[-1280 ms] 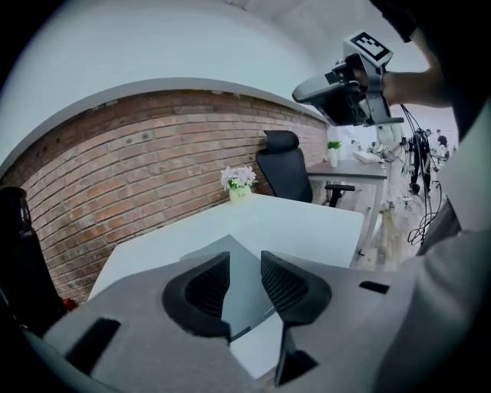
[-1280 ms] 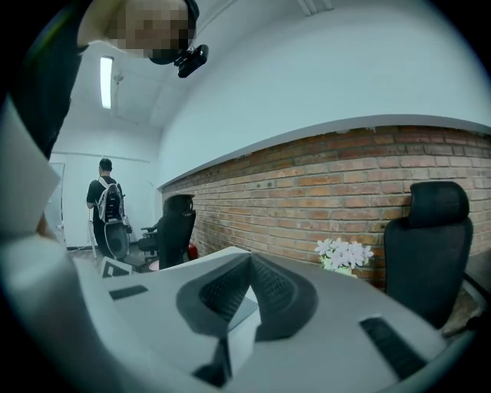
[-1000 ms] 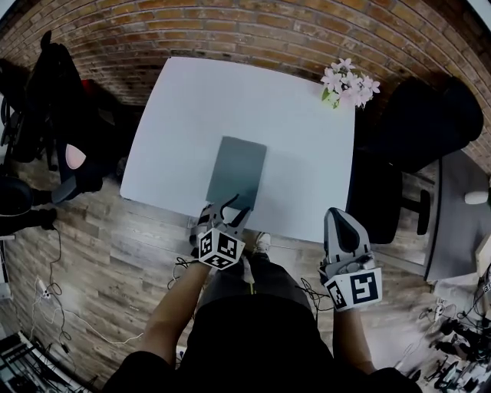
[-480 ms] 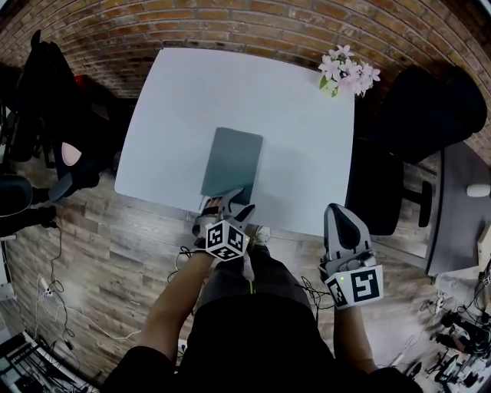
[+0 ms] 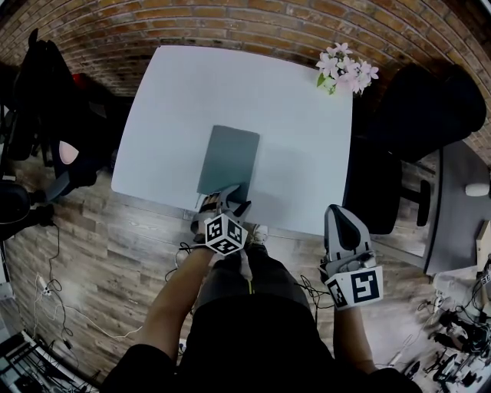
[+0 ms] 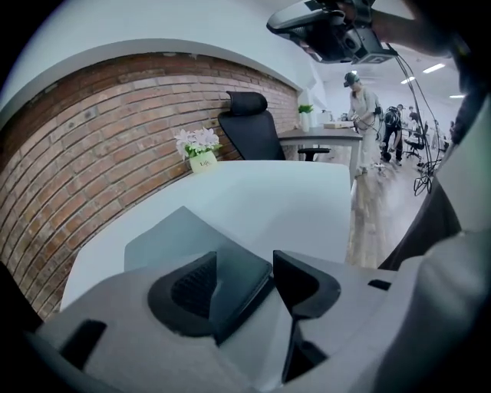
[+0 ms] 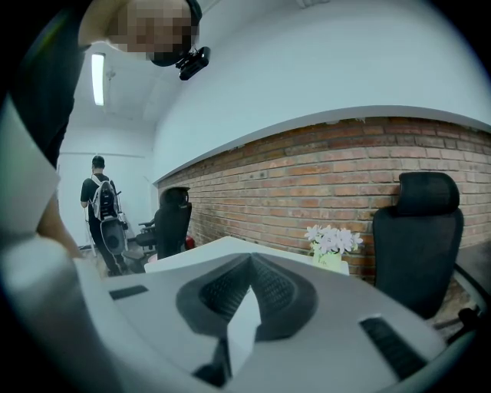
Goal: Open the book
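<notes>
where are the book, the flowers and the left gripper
book (image 5: 229, 157): head view, middle of its grey cover
flowers (image 5: 345, 67): head view, the pink blossoms
left gripper (image 5: 230, 199): head view, midway between its open fingers, at the book's near edge

My head camera looks steeply down on the table (image 5: 230, 84); the left gripper (image 5: 228, 198) camera sits low at its near edge, the right gripper (image 5: 337, 215) camera further back, nearly level, and all three share the flowers (image 5: 347, 71) by the brick wall (image 5: 230, 23).

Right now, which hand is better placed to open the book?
Left. The left tongs have just been opening, a near corner of the book between the jaws; the right tongs are shut, far from it.
</notes>
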Demonstrator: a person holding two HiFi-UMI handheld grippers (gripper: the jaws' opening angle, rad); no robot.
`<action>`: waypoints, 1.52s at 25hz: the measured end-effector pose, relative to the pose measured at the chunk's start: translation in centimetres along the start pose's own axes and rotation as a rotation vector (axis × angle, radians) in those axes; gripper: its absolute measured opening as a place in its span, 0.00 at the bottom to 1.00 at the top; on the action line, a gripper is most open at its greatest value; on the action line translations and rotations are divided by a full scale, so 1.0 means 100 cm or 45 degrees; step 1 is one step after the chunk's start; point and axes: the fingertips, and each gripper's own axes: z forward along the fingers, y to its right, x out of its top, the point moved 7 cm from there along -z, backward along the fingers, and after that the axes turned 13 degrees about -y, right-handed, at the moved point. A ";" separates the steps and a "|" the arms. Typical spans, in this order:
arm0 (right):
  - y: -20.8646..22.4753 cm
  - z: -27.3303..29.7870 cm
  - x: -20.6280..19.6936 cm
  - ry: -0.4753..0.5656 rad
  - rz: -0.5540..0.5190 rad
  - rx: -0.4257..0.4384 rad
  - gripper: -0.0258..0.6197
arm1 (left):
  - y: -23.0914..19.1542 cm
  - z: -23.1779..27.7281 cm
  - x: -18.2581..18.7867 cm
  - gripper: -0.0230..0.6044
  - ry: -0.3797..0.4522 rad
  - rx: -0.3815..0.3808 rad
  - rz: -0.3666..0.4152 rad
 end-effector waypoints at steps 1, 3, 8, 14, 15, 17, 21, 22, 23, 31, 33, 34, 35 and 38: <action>0.001 0.000 -0.001 -0.003 -0.005 0.002 0.06 | -0.001 0.001 -0.002 0.40 -0.001 -0.005 -0.010; 0.002 0.000 -0.002 -0.008 -0.009 0.005 0.06 | -0.002 0.002 -0.002 0.40 0.002 -0.014 -0.022; 0.003 0.002 -0.001 -0.005 0.006 0.009 0.06 | -0.003 0.001 -0.003 0.37 0.037 -0.027 -0.055; 0.005 0.003 -0.003 -0.013 -0.005 0.015 0.06 | -0.004 -0.001 -0.002 0.27 0.066 -0.065 -0.113; 0.005 0.003 -0.003 -0.012 -0.001 0.015 0.06 | -0.004 -0.002 -0.002 0.25 0.069 -0.078 -0.136; 0.006 0.004 -0.003 -0.012 0.002 0.017 0.06 | -0.004 -0.003 0.000 0.20 0.072 -0.102 -0.175; 0.005 0.006 -0.003 -0.013 0.002 0.031 0.06 | -0.006 -0.005 0.002 0.12 0.084 -0.130 -0.242; 0.005 0.007 -0.003 -0.010 0.001 0.035 0.06 | -0.007 -0.006 0.003 0.11 0.090 -0.133 -0.259; 0.004 0.007 -0.003 -0.008 0.000 0.037 0.06 | -0.008 -0.008 0.003 0.11 0.098 -0.134 -0.276; 0.008 0.010 0.001 0.006 -0.006 0.046 0.06 | -0.020 -0.022 0.007 0.10 0.195 -0.147 -0.477; 0.007 0.011 0.003 0.012 -0.005 0.054 0.06 | -0.025 -0.030 0.010 0.10 0.228 -0.139 -0.531; 0.006 0.012 0.004 0.014 -0.006 0.058 0.06 | -0.028 -0.035 0.012 0.10 0.245 -0.132 -0.544; 0.006 0.013 0.005 0.016 -0.010 0.063 0.06 | -0.031 -0.039 0.015 0.09 0.261 -0.125 -0.558; 0.005 0.015 0.006 0.022 -0.022 0.077 0.06 | -0.038 -0.049 0.018 0.09 0.304 -0.112 -0.612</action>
